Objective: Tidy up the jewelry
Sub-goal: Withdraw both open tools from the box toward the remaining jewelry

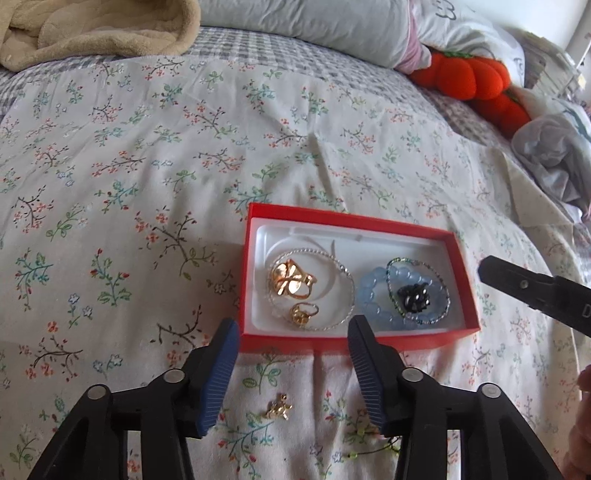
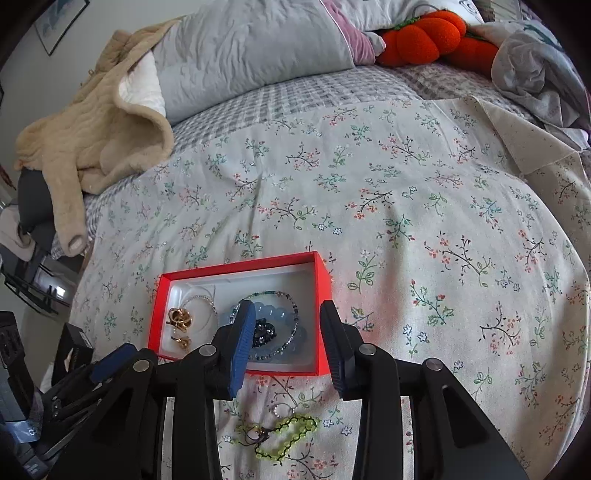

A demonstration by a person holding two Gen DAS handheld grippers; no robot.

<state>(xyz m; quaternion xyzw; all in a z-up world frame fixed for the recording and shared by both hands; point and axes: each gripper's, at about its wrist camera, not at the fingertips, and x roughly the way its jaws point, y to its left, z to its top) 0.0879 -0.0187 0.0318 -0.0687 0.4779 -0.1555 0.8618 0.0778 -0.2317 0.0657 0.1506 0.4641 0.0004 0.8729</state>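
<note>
Two hand-held grippers are hovering over a floral bedspread (image 1: 147, 155) as jewelry is being sorted. Nearest the left wrist camera, the left gripper (image 1: 291, 328) is hanging with its blue-padded fingers spread apart and nothing between them, above a small gold charm (image 1: 279, 410) lying loose on the bed just short of the red box (image 1: 354, 221). In the right wrist view, the right gripper (image 2: 286, 308) is likewise standing apart and empty, over a green beaded bracelet (image 2: 284, 435) and a small silver ring (image 2: 281, 409) resting on the bedspread by the box's near edge. Inside the box's white tray, a gold flower ring (image 1: 291, 282) and a smaller gold ring (image 1: 303, 314) are sitting within a silver bangle (image 1: 343, 271) at the left end, while a pale blue beaded bracelet (image 1: 369, 291), a dark beaded strand (image 1: 441, 280) and a black flower piece (image 1: 413, 297) are filling the right end. Farther back, a beige fleece garment (image 2: 92, 140), a grey pillow (image 2: 251, 48) and an orange plush pumpkin (image 2: 424, 33) are lying near the head of the bed. No writing can be read on the box.
</note>
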